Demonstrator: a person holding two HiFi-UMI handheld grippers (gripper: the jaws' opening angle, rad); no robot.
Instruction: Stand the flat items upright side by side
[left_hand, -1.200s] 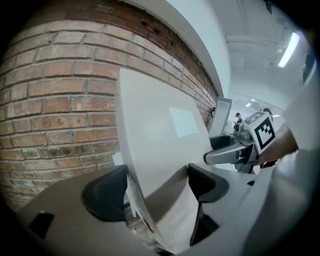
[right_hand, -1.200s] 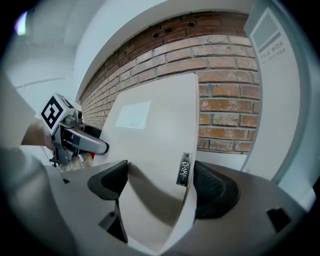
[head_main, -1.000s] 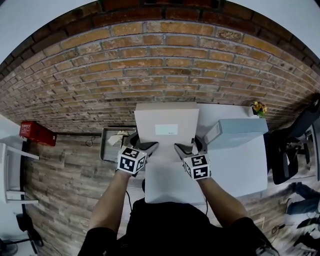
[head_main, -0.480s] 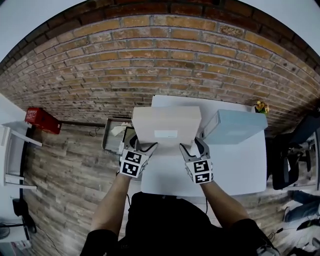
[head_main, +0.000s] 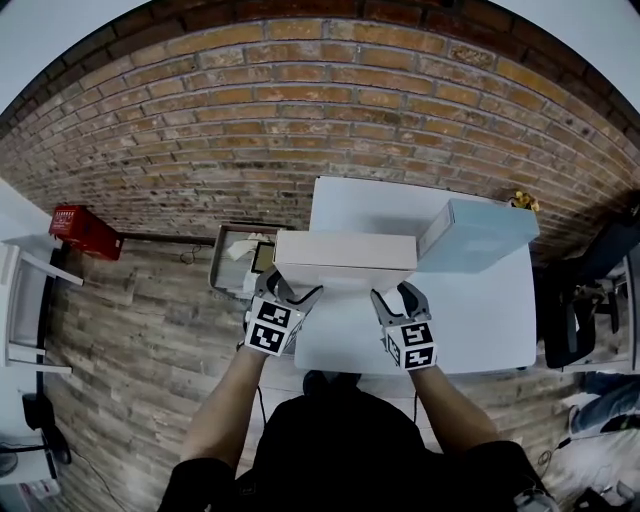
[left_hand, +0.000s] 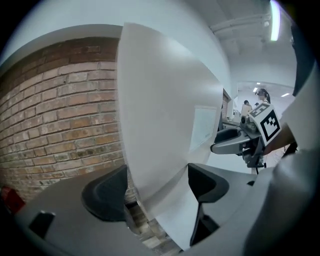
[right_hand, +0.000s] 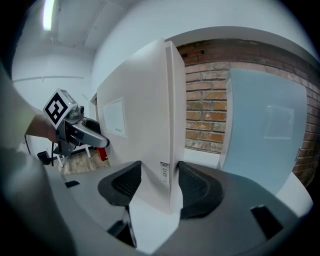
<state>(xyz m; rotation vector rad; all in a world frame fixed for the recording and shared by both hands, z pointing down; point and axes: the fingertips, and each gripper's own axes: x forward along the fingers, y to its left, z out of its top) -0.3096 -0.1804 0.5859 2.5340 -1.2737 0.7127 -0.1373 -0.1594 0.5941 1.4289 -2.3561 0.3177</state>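
Note:
A flat white box (head_main: 345, 255) stands on its long edge on the white table (head_main: 470, 320), held at both near corners. My left gripper (head_main: 290, 290) is shut on its left end; in the left gripper view the box (left_hand: 160, 110) fills the gap between the pads (left_hand: 105, 192). My right gripper (head_main: 400, 295) has just been closing its jaws, and its pads (right_hand: 196, 187) now press on the box's narrow right edge (right_hand: 170, 150). A pale blue flat box (head_main: 478, 232) stands upright just right of the white one, a small gap between them.
A brick wall (head_main: 300, 120) runs behind the table. A small flower pot (head_main: 522, 205) sits at the table's far right corner. On the wooden floor lie an open bin (head_main: 235, 262) by the table's left side and a red case (head_main: 85, 232). A dark chair (head_main: 580, 310) stands at the right.
The white box has tipped from leaning, its broad face towards me, to standing on its edge. Both grippers moved with it, towards the blue box, and the right jaws narrowed.

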